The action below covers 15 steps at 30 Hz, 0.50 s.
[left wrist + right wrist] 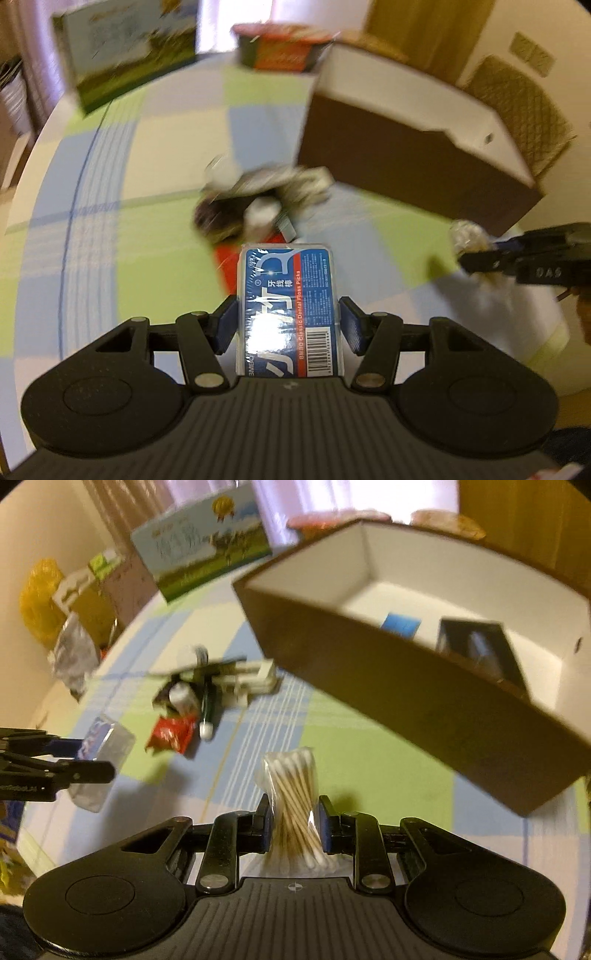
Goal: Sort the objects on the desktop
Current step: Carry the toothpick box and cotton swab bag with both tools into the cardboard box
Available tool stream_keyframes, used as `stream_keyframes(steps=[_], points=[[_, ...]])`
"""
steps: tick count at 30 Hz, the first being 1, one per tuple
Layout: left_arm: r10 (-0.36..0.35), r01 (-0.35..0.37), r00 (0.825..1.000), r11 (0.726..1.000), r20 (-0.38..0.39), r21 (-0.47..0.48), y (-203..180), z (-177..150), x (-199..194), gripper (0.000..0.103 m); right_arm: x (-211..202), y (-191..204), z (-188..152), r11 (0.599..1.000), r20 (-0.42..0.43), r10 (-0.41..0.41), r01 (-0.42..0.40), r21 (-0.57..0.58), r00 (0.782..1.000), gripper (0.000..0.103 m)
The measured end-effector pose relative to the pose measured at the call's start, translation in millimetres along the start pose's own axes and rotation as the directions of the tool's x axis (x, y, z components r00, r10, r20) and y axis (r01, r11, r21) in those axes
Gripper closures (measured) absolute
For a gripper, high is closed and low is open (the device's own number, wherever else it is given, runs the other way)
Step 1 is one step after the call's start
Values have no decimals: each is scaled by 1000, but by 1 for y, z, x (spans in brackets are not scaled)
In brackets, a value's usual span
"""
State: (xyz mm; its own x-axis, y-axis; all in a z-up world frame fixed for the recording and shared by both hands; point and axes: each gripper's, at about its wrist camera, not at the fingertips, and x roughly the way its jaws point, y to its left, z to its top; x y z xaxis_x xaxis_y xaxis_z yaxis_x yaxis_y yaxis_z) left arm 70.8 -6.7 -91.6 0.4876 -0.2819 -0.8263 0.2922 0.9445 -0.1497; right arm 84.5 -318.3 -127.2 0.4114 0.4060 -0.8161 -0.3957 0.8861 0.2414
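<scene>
While both items hang above the checked tablecloth (155, 258), left gripper (288, 325) clamps a floss-pick packet (290, 306); right gripper (294, 821) pinches a cotton-swab bundle (295, 797), presumably bound for the nearby brown box (424, 701).

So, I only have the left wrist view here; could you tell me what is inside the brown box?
Observer: A blue packet and a black box lie in the brown box.
Operator: What is the right gripper holding?
Observer: The right gripper is shut on a bag of cotton swabs.
Operator: Anything beyond the table's far left edge?
Observer: A yellow bag and a crumpled clear bag.
</scene>
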Motion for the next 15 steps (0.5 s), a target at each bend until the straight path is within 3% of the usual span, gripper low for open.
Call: stream_keyframes(steps=[8,15], points=[[-79,68,989,993,123,97,-48,66,-4,50,-53,-12,33,1000,138,-10,9,8,990,81],[-97,70,977,987,192,144,-75,125,13,50,-73,-31,73,999,236,-45,47,-3,971,81]])
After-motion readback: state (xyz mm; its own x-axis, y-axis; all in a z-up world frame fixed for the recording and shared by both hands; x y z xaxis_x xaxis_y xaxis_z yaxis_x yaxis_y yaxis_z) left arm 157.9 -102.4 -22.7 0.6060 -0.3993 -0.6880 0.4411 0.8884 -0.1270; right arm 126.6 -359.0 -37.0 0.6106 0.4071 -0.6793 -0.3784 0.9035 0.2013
